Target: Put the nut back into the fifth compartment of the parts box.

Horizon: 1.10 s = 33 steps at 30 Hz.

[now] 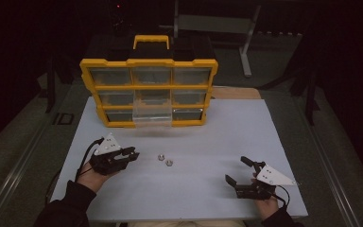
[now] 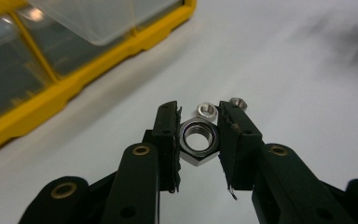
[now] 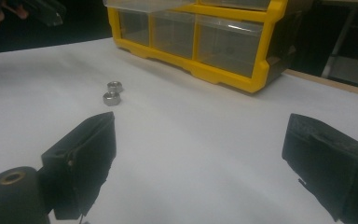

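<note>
Currently your left gripper (image 2: 199,135) clamps a shiny steel hex nut (image 2: 198,140), threaded bore facing the camera, in front of the yellow plastic organizer (image 1: 149,63). Two more hex nuts (image 1: 165,160) lie on the matte white board (image 1: 217,142), nearer you than the organizer's pulled-out clear drawer (image 1: 152,116). Your right gripper (image 1: 244,174) hovers empty, jaws spread wide. No readable writing anywhere.
</note>
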{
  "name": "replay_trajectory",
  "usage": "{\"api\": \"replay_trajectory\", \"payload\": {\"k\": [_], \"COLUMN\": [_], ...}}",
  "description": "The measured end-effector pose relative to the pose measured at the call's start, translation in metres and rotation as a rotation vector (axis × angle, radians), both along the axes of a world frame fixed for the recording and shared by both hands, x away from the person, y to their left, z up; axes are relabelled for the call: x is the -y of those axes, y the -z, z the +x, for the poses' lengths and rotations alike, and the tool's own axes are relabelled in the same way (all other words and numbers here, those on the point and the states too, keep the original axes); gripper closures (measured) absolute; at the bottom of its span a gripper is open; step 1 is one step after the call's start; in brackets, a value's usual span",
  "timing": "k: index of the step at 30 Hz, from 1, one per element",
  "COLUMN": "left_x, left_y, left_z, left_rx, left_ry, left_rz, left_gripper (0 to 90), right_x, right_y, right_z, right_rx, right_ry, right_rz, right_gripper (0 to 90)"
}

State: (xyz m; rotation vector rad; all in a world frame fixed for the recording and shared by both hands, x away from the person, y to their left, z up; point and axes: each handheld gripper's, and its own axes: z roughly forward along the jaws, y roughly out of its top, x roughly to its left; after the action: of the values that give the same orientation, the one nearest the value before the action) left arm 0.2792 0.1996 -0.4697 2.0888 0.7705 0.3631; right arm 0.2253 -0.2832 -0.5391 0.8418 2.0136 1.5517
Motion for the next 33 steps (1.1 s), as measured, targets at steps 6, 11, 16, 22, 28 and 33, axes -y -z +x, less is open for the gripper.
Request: {"api": "replay_trajectory", "payload": {"k": [6, 11, 16, 22, 28, 33], "left_x": [-0.005, -0.007, -0.01, -0.011, -0.009, -0.003], "left_y": [-0.024, -0.042, -0.06, -0.083, -0.098, -0.107], "left_z": [0.001, 0.003, 0.007, 0.014, 0.023, 0.031], "left_rx": [0.041, 0.065, 0.085, 0.11, 0.118, 0.131], "left_ry": [-0.001, 0.001, 0.005, 0.015, 0.005, 0.0], "left_rz": [-0.018, -0.028, -0.043, -0.058, -0.073, -0.091], "left_gripper": [69.1, 69.2, 69.1, 69.2, 69.2, 69.1], "right_x": [0.0, 0.0, 0.0, 0.0, 0.0, 0.0], "right_y": [0.0, 0.0, 0.0, 0.0, 0.0, 0.001], "right_z": [0.0, 0.0, 0.0, 0.001, 0.001, 0.001], "right_rx": [-0.002, -0.002, -0.002, -0.002, -0.002, -0.008], "right_ry": [0.0, 0.0, 0.0, -0.002, -0.001, 0.001], "right_rz": [0.001, 0.001, 0.002, -0.001, -0.001, -0.001], "right_gripper": [9.9, 9.9, 9.9, 9.9, 9.9, 9.9]}}
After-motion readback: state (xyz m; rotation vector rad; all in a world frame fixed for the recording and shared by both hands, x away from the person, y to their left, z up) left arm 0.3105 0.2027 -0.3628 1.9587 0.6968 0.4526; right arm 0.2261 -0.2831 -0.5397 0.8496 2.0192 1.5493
